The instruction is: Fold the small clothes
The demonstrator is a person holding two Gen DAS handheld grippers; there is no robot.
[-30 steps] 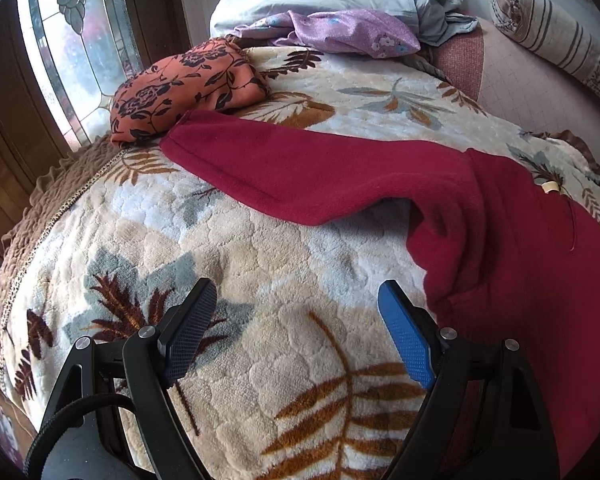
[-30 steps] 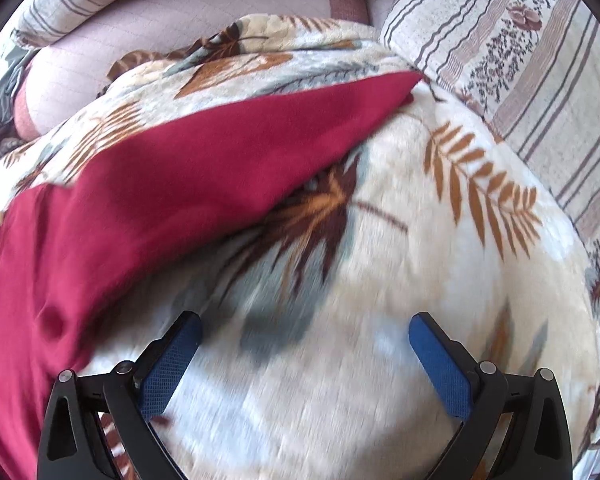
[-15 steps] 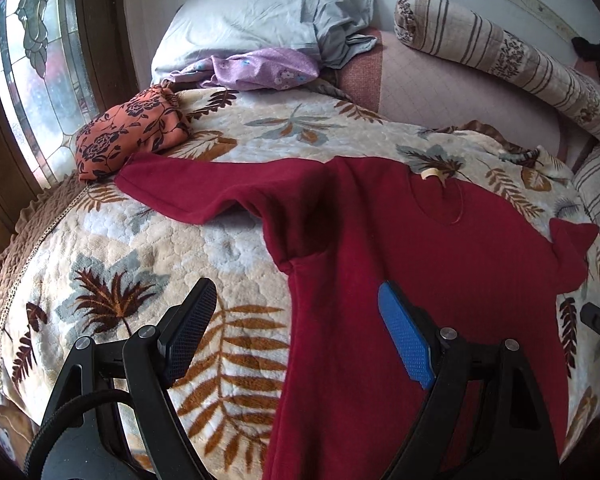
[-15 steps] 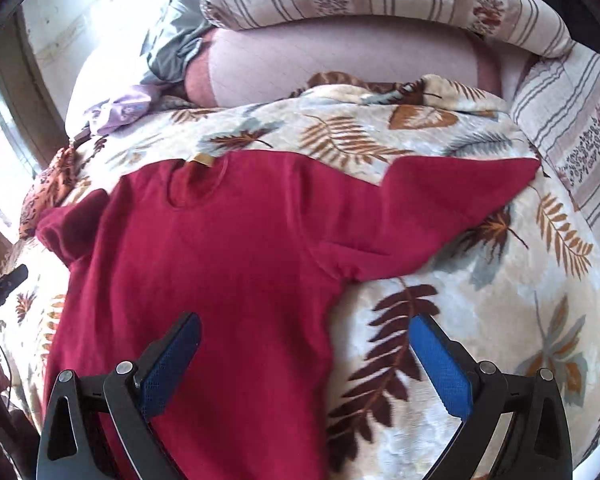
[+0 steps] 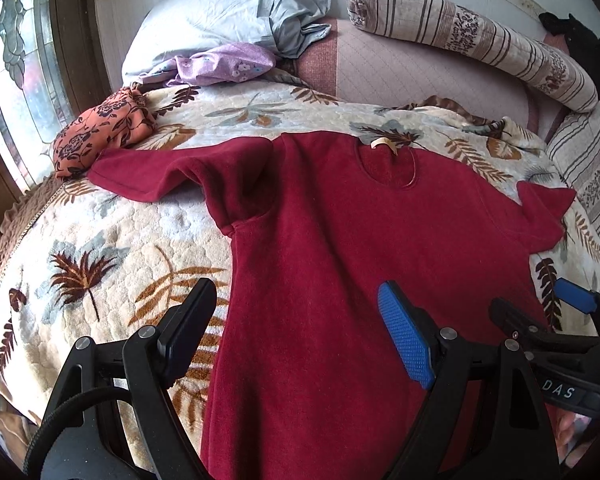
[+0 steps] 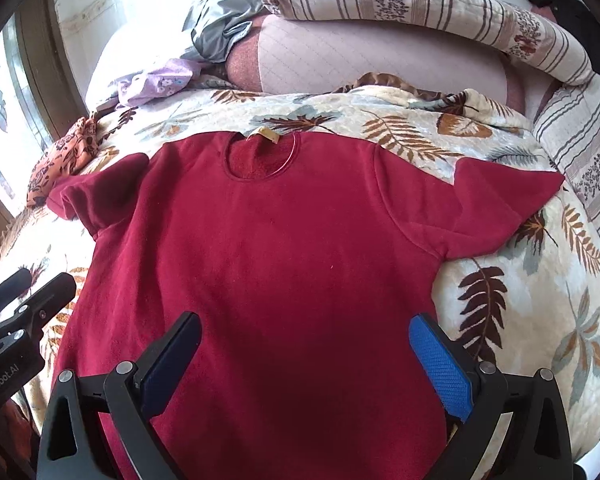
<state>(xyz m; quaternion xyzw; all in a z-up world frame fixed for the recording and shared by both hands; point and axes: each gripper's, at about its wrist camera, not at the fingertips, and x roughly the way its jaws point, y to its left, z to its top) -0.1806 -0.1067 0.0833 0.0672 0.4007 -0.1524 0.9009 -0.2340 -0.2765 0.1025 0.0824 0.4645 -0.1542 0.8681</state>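
A dark red long-sleeved sweater [image 5: 340, 232] [image 6: 268, 248] lies flat on the leaf-patterned blanket [image 5: 112, 240] [image 6: 540, 300], collar away from me, both sleeves spread sideways. My left gripper [image 5: 296, 332] hovers open above the sweater's lower left edge, nothing between its fingers. Above the garment's lower middle my right gripper [image 6: 304, 360] is open too, holding nothing. In the left wrist view the right gripper [image 5: 540, 312] shows at the right edge. The left gripper [image 6: 24, 296] shows at the left edge of the right wrist view.
An orange floral cloth [image 5: 104, 132] [image 6: 64, 156] lies by the left sleeve end. A purple floral garment [image 5: 228, 64] [image 6: 156, 80] and a grey pillow [image 5: 220, 16] lie behind. A striped bolster [image 5: 480, 36] [image 6: 420, 8] runs along the back. A window [image 5: 8, 80] is at left.
Both grippers have pulled back and away from the sleeves toward the sweater's hem, so the whole garment now shows. The sweater lies spread flat and both grippers stay open.
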